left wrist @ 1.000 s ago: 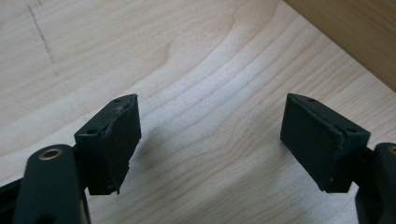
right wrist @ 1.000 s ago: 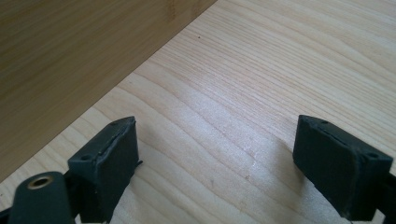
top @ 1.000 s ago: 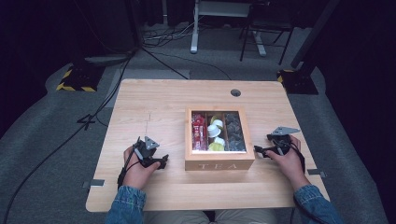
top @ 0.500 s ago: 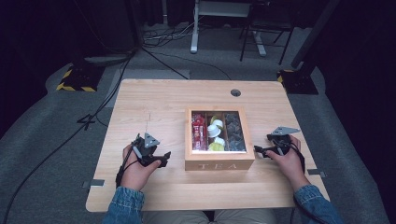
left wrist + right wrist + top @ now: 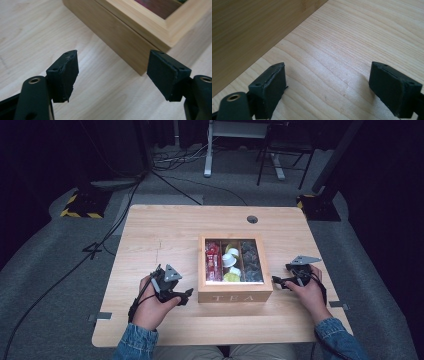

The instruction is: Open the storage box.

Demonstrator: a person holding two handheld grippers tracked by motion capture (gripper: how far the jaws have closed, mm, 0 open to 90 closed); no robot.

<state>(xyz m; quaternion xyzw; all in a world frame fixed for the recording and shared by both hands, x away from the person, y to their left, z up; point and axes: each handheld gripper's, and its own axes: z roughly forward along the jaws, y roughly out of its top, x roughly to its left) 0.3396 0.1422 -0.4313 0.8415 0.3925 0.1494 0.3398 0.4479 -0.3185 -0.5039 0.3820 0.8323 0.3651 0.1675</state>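
Observation:
A wooden tea box [image 5: 235, 297] with "TEA" on its front and a window lid stands mid-table, with packets and pods visible inside. My left gripper [image 5: 187, 295] is just left of the box's front left corner, pointing at it. In the left gripper view, the gripper [image 5: 112, 75] is open, its jaws have just narrowed a little, and nothing is between them; the box corner [image 5: 125, 37] lies ahead. My right gripper [image 5: 275, 281] rests by the box's right side. In its own view the right gripper [image 5: 327, 87] is open over bare wood, with the box wall [image 5: 249, 30] at the left.
The light wooden table [image 5: 165, 235] has a round cable hole [image 5: 252, 219] near its far edge. Cables trail from the left gripper across the grey floor [image 5: 60, 270]. Black stands with yellow-striped bases [image 5: 80, 205] sit beyond the table.
My left gripper has lifted a little and shifted slightly toward the box. The right hand and the box have stayed put.

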